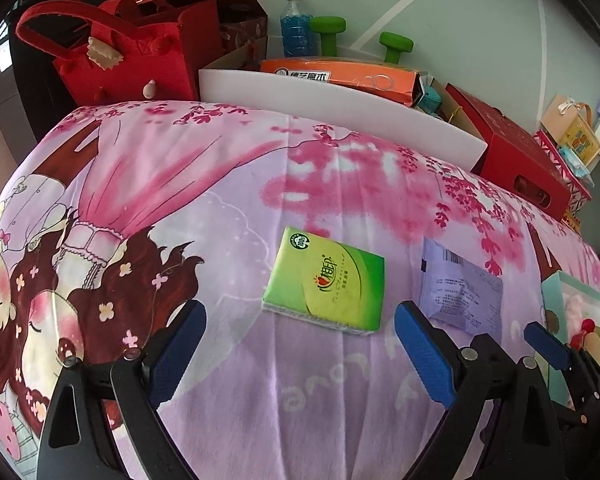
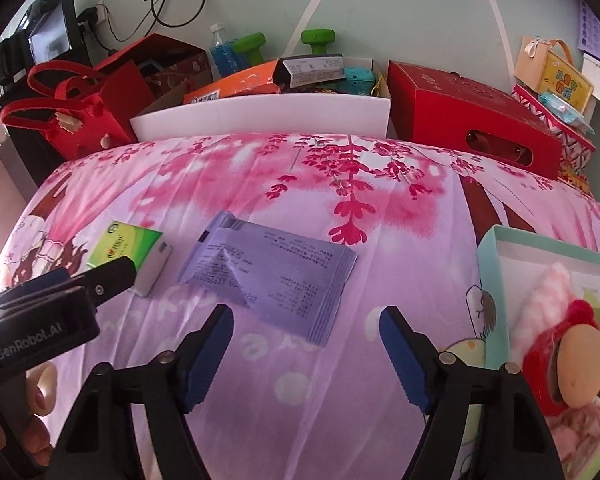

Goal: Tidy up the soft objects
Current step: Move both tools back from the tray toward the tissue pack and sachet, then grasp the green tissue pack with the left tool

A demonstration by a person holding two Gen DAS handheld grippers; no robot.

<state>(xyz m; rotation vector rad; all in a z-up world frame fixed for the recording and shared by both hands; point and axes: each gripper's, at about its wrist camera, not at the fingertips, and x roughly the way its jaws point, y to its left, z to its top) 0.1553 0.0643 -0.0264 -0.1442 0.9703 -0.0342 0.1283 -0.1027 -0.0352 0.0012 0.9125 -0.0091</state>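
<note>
A green tissue pack (image 1: 325,282) lies flat on the pink printed bedsheet (image 1: 236,184), just ahead of my open, empty left gripper (image 1: 300,344). A purple flat packet (image 1: 457,288) lies to its right. In the right wrist view the purple packet (image 2: 272,268) lies just ahead of my open, empty right gripper (image 2: 305,344), and the tissue pack (image 2: 126,246) sits left of it, partly behind the left gripper (image 2: 80,284). The right gripper's blue fingertip (image 1: 545,344) shows at the right of the left wrist view.
A teal box (image 2: 495,276) with soft toys (image 2: 567,360) stands at the right. Behind the bed are a white bin (image 2: 260,118) with boxes, a red felt bag (image 2: 76,116), red boxes (image 2: 467,120), a blue-filled bottle (image 1: 296,28) and green dumbbells (image 1: 327,36).
</note>
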